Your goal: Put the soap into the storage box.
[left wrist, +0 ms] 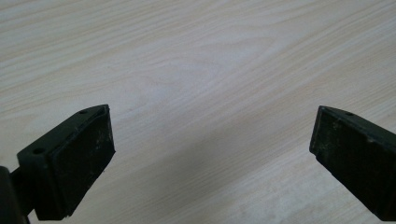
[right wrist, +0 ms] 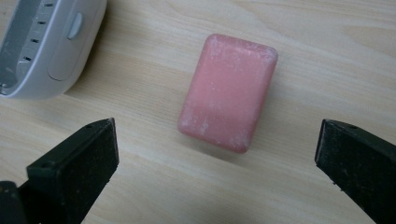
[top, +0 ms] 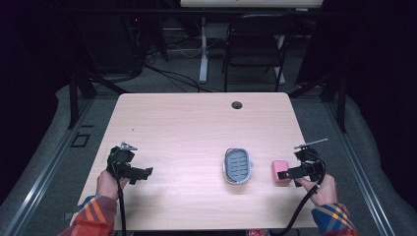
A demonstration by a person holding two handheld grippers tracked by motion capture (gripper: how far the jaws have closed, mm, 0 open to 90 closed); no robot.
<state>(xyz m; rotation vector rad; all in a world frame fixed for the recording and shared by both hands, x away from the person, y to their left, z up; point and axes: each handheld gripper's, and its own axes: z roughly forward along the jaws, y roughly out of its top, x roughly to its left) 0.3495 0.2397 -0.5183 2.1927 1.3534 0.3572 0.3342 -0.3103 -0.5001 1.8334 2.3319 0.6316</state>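
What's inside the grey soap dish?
Nothing lies inside the soap dish: only its grey slotted floor shows. The pink soap rests on the table beside it, ahead of the open right gripper. What is under the dish is covered.

No writing, label, brand, number or sign can be read on anything in these pictures.

- high view sits above the near edge of the table [top: 196, 123], looking forward and down, far enough back to catch the floor and a chair [top: 255, 44] behind
- left gripper view rides super close, staring down at bare wood
- right gripper view is also close, angled down on the pink soap [right wrist: 227, 91] and soap dish [right wrist: 46, 42], both shared with the high view
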